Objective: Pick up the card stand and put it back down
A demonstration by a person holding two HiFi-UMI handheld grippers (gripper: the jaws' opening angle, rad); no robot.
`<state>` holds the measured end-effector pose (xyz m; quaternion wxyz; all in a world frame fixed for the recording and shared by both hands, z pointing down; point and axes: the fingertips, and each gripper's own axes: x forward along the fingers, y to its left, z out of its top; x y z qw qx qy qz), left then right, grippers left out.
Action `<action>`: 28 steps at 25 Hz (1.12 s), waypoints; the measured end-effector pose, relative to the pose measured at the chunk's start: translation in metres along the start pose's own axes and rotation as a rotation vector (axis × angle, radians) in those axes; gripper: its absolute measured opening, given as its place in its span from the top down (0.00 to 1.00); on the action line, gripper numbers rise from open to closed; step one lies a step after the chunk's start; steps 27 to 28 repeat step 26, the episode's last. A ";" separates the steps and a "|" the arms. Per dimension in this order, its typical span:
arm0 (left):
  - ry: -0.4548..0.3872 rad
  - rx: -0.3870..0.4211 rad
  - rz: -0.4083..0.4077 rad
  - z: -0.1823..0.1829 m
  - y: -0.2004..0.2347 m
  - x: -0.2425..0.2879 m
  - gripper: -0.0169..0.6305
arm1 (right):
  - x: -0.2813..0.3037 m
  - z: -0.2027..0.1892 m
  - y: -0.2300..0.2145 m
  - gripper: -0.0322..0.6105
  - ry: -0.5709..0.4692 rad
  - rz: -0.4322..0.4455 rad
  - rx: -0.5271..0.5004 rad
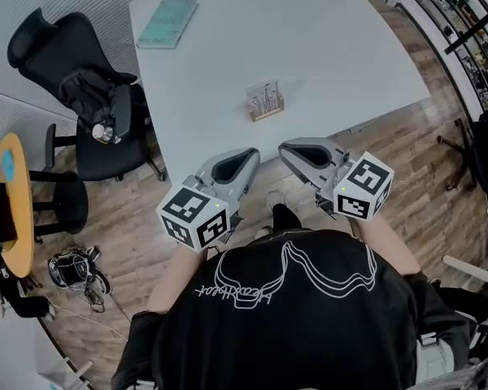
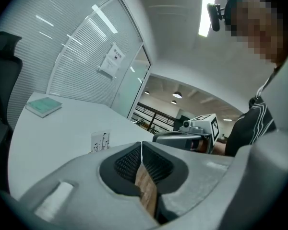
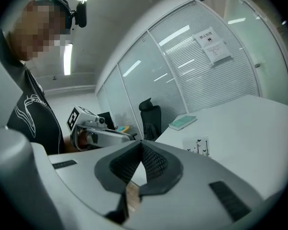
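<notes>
The card stand, a small wooden base holding a white printed card, stands upright on the white table, a little in from its near edge. It also shows as the card stand in the left gripper view and as the card stand in the right gripper view. My left gripper and my right gripper hover side by side at the table's near edge, short of the stand. Both are shut, tips touching, with nothing between them.
A teal book lies at the table's far left corner. A black office chair stands left of the table, with a round yellow side table further left. The floor below is wood.
</notes>
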<state>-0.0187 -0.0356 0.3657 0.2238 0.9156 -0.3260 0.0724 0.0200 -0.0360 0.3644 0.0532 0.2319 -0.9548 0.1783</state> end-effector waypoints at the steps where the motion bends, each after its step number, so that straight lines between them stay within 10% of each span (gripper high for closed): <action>1: 0.000 0.013 0.001 0.001 -0.003 -0.002 0.95 | -0.002 0.000 0.003 0.94 0.008 -0.011 -0.014; 28: -0.032 0.062 0.011 -0.002 -0.046 -0.047 0.95 | -0.025 -0.001 0.059 0.94 -0.013 -0.060 -0.044</action>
